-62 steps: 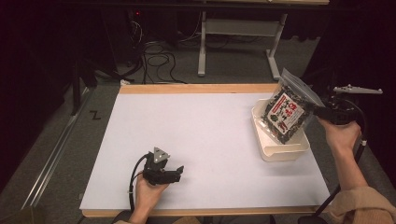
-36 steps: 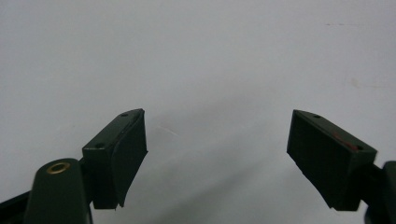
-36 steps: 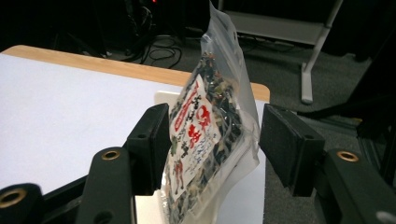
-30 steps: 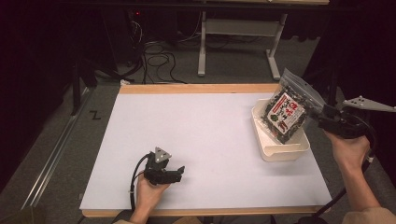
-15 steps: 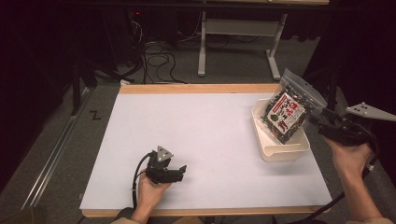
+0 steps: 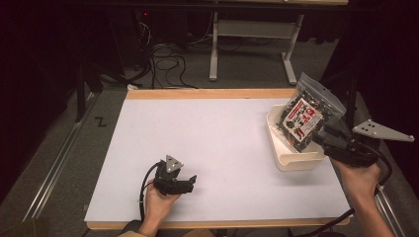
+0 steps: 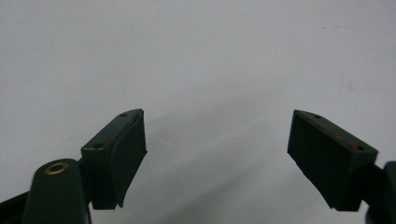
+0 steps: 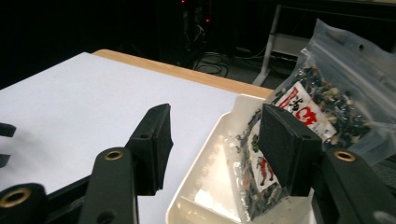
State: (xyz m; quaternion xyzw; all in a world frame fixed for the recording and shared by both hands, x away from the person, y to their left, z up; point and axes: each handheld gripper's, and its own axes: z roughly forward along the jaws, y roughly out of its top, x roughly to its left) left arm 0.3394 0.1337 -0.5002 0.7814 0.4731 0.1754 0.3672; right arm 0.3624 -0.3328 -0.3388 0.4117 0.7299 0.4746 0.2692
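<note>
In the white tray a snack bag stands, seemingly propped; right gripper and left gripper fingers wide, empty.

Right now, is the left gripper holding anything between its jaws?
No, the left gripper has its jaws spread wide apart with nothing but the bare white table between them.

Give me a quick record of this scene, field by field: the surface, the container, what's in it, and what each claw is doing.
surface: white table top with a wooden edge
container: cream plastic tray at the table's right side
contents: clear resealable bag of dark dried food with a red and white label, standing tilted in the tray
left claw: open, empty, low over bare table near the front edge
right claw: open, empty, just in front of the tray and bag
floor behind: cables and a metal frame
</note>
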